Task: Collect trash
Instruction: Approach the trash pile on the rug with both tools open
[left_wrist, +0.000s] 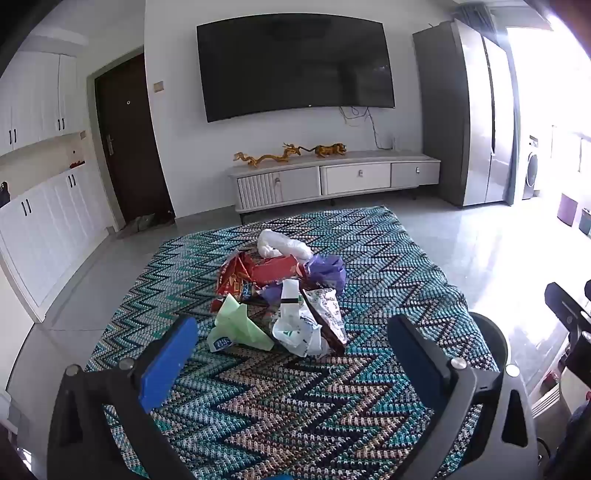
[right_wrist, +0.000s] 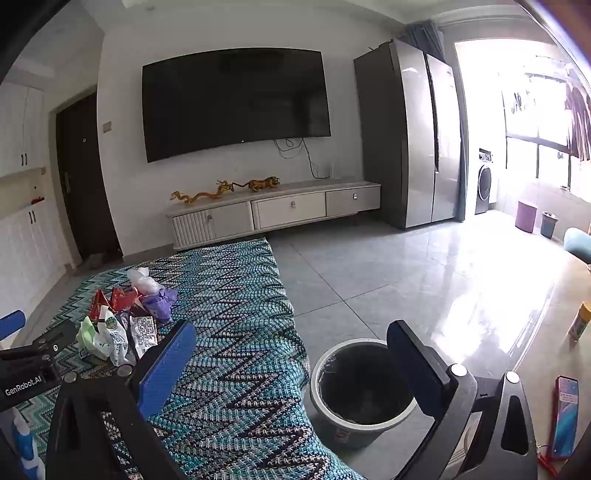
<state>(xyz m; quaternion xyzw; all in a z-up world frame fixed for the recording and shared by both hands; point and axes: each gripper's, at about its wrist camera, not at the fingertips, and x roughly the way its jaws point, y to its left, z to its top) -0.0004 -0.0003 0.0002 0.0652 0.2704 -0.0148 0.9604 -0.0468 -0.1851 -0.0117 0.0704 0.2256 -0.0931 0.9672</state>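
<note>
Left claw (left_wrist: 291, 354) spread wide, empty; right claw (right_wrist: 291, 354) likewise. Wrapper pile (left_wrist: 284, 291) sits mid-rug (left_wrist: 388, 266), bin (right_wrist: 364, 391) beside rug. Wrappers likely light, crinkly, slippery: you pinch crumpled folds.

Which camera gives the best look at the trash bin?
The right wrist view: the bin shows whole beside the rug, its dark liner visible. The left wrist view catches only part of its rim behind a tong finger.
</note>
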